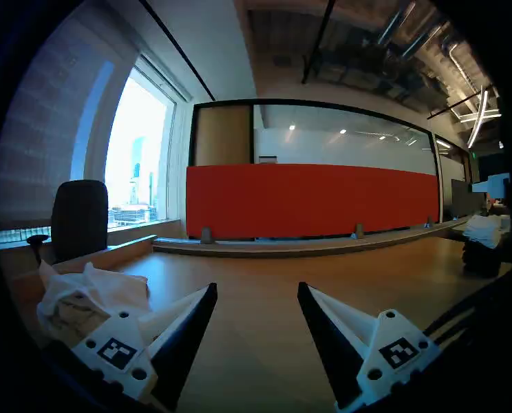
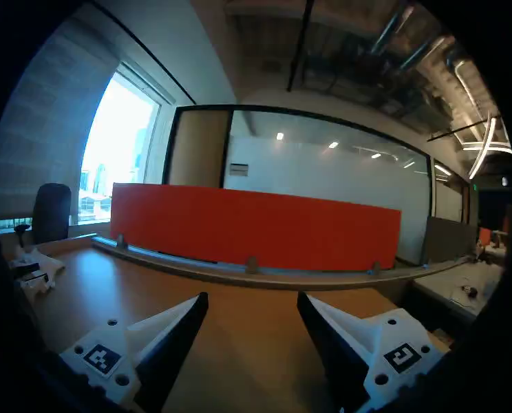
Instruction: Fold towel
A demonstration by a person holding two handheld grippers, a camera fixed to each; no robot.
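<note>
A wide wooden surface [image 1: 366, 268] runs away from both cameras, bare across its middle. Along its far edge stands a long red panel [image 1: 311, 199], held in small clips, with a glass wall [image 1: 338, 144] rising behind it. A tall bright window [image 1: 135, 165] is at the left side of the room. A black chair [image 1: 79, 217] stands in front of it, just past the surface's left edge.

The towel [image 1: 91, 292] is white and lies crumpled in a loose heap near the left edge of the surface, at the near corner below the chair. It isn't folded. In the left gripper view it sits just beside that gripper's left-hand finger, which hides its lower part. I cannot tell whether the two touch.

At the right edge of the left gripper view a white bundle [image 1: 486, 230] rests on something dark, too far off to make out. At the far left of the right gripper view a small white and black shape [image 2: 32, 268] lies on the surface, also too small to tell.

The left gripper [image 1: 257, 288] hovers low over the surface with its fingers spread wide, only bare wood between them. The right gripper [image 2: 252, 297] has its fingers parted the same way over bare wood, well apart from the towel. Each finger carries a square black-and-white marker tag [image 1: 116, 352].
</note>
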